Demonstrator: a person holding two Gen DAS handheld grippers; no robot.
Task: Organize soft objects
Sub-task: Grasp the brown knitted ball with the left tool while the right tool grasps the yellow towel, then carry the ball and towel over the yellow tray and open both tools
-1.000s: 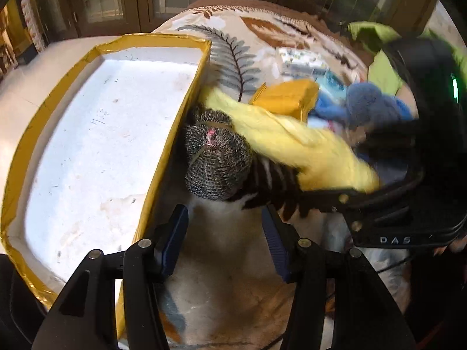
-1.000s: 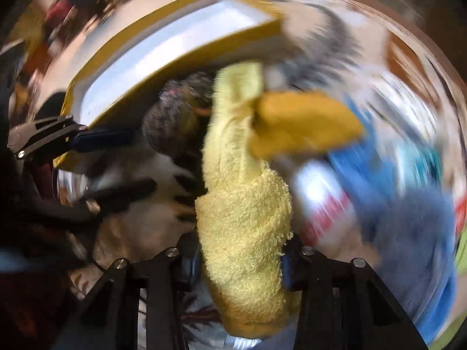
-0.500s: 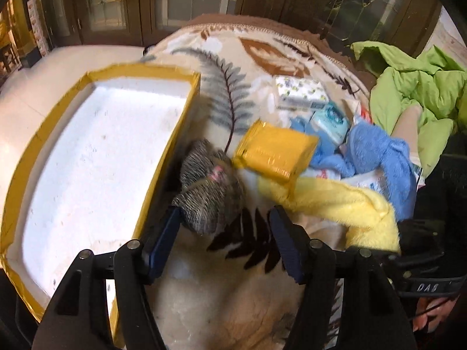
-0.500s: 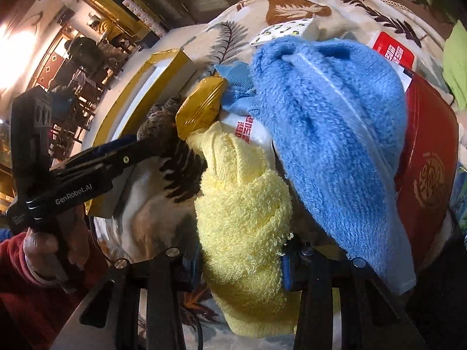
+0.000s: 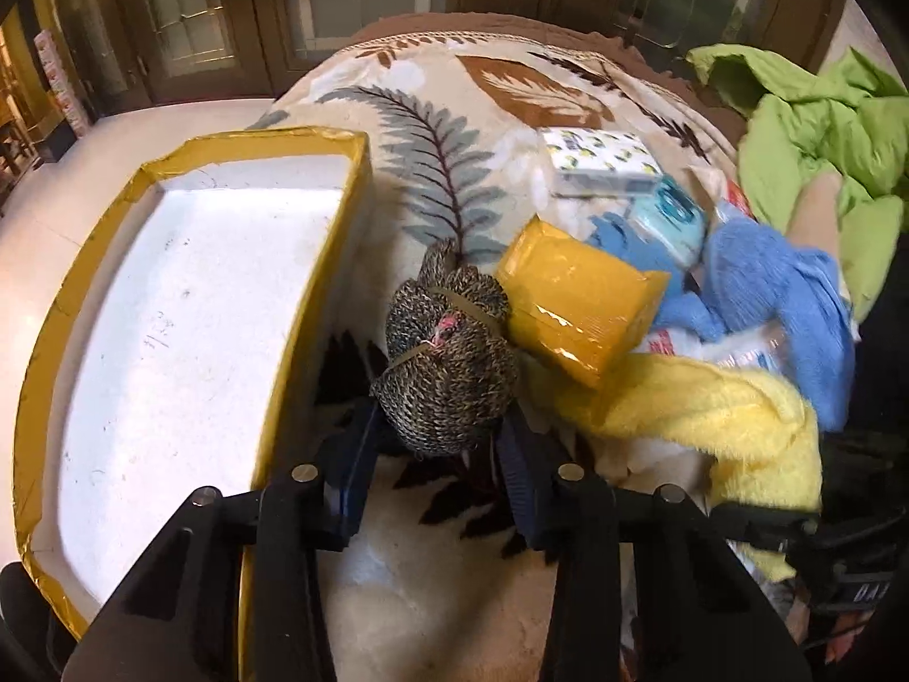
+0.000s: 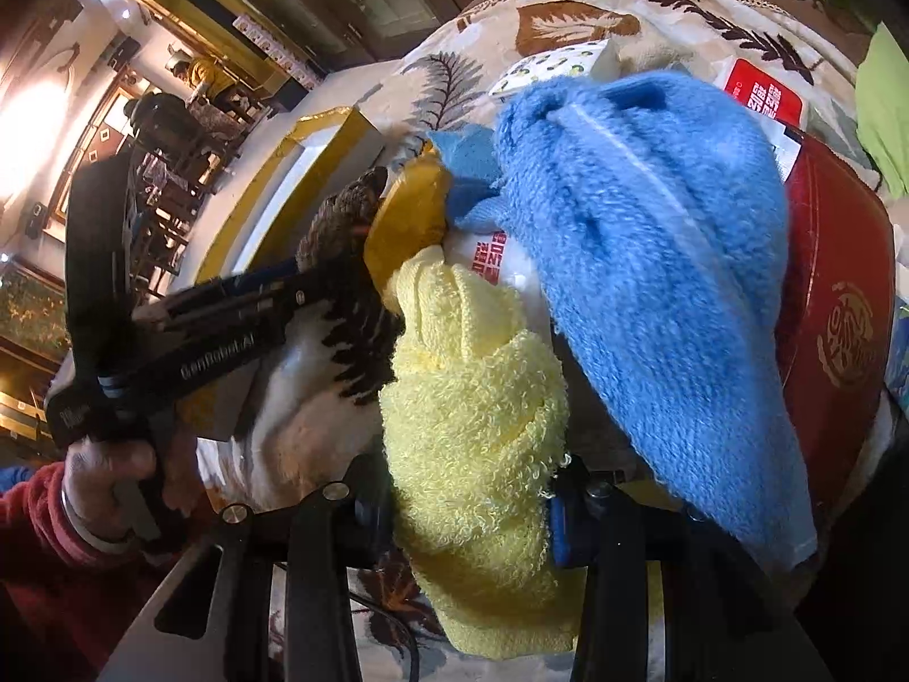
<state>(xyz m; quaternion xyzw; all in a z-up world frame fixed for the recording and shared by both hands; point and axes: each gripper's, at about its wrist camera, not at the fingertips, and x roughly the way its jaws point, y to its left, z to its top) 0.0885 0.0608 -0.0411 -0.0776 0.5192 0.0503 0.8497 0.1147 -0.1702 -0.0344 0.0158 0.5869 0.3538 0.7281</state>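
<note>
Right tool (image 6: 471,506) pinches a yellow towel (image 6: 477,426), likely lifting it for sorting. Left tool (image 5: 434,454), spread, straddles a speckled knit bundle (image 5: 446,352) beside the empty tray (image 5: 318,307) at the bed's left edge.

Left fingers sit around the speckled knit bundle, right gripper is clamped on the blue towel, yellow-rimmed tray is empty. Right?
One error: the right gripper is clamped on the yellow terry towel, not the blue towel, which lies loose beside it; the right wrist view shows this. The rest stands: the left gripper has its fingers around the speckled knit bundle, and the yellow-rimmed white tray is empty.
</note>
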